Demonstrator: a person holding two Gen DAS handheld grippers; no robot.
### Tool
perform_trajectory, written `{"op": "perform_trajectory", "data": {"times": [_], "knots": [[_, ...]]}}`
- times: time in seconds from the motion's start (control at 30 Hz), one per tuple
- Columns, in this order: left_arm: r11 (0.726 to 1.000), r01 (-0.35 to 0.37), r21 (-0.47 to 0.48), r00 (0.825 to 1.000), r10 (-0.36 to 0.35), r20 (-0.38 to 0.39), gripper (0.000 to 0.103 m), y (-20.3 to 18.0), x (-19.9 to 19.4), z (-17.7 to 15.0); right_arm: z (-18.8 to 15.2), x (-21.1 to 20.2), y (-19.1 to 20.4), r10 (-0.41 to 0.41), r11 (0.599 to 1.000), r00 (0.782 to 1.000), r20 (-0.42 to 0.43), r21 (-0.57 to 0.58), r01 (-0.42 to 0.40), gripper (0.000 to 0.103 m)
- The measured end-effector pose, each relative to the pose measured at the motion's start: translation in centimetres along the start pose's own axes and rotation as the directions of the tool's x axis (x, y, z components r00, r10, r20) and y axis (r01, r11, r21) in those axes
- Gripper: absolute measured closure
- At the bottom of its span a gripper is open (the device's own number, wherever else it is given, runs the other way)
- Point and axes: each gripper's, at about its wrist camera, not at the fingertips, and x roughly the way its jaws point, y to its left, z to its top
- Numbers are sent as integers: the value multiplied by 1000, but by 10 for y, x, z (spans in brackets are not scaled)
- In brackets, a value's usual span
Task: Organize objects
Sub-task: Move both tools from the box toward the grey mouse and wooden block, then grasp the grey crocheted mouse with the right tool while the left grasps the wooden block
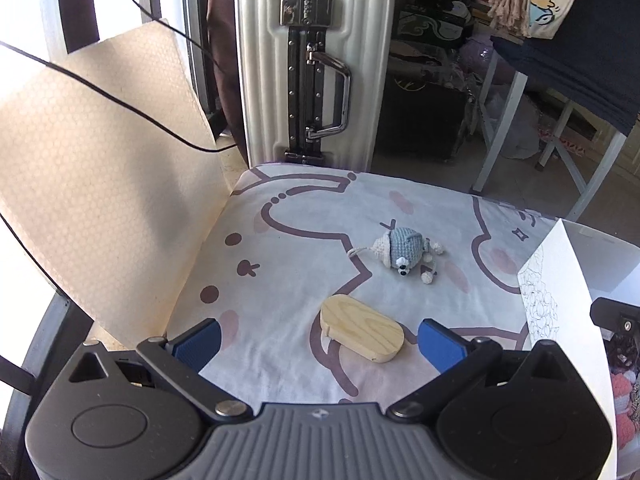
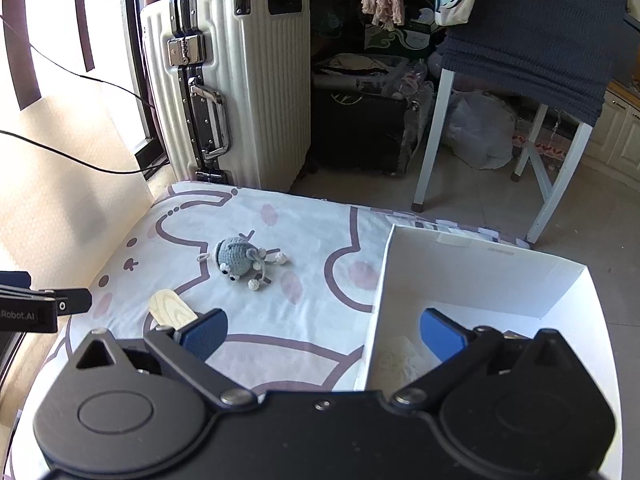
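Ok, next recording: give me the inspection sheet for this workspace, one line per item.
Surface: white cloth with purple cartoon print, lying flat.
Job's things: oval pale wooden piece and grey-blue crocheted animal toy lie apart on the cloth; open white cardboard box on its right side, something pale and fuzzy inside, unclear what.
Clutter: tan honeycomb-patterned board stands along the left edge.
Grippers: left gripper open above the wooden piece; right gripper open, straddling the box's left wall; both empty.
Cables: black cables hang across the board.
Surroundings: white ribbed hard-shell suitcase, white-legged table under a dark blue cloth, bags beyond.
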Motion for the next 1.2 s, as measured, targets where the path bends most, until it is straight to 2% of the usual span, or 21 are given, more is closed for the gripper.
{"op": "perform_trajectory", "data": {"times": [0.13, 0.3, 0.53, 0.63, 0.77, 0.83, 0.9, 1.0, 1.2], "knots": [[998, -31, -55, 999, 29, -29, 0, 1, 30, -5, 8, 19, 7, 9, 999, 1000, 4, -46, -9, 0], [990, -20, -138, 998, 11, -65, 0, 1, 64, -6, 25, 49, 17, 26, 999, 1000, -5, -45, -26, 0], [972, -7, -235, 998, -9, -69, 2, -5, 103, -6, 44, 93, 38, 59, 996, 998, -35, -62, -61, 0], [961, -12, -277, 999, 3, -33, 4, -7, 112, -7, 52, 113, 45, 58, 995, 997, -55, -75, -62, 0], [950, -9, -313, 1000, 0, -30, 7, -11, 125, -11, 61, 142, 51, 71, 994, 994, -89, -80, -78, 0], [939, -14, -345, 999, -1, -43, 8, -13, 132, -15, 64, 155, 56, 80, 992, 992, -101, -94, -89, 4], [925, -16, -378, 998, -6, -58, 9, -14, 138, -21, 67, 170, 61, 90, 989, 988, -129, -103, -103, 10], [906, -12, -423, 997, -23, -78, 9, -17, 144, -27, 68, 191, 68, 119, 988, 978, -173, -79, -134, 13], [904, -65, -422, 995, 30, -91, 9, -27, 146, -26, 65, 229, 83, 145, 988, 956, -254, -20, -155, 15]]}}
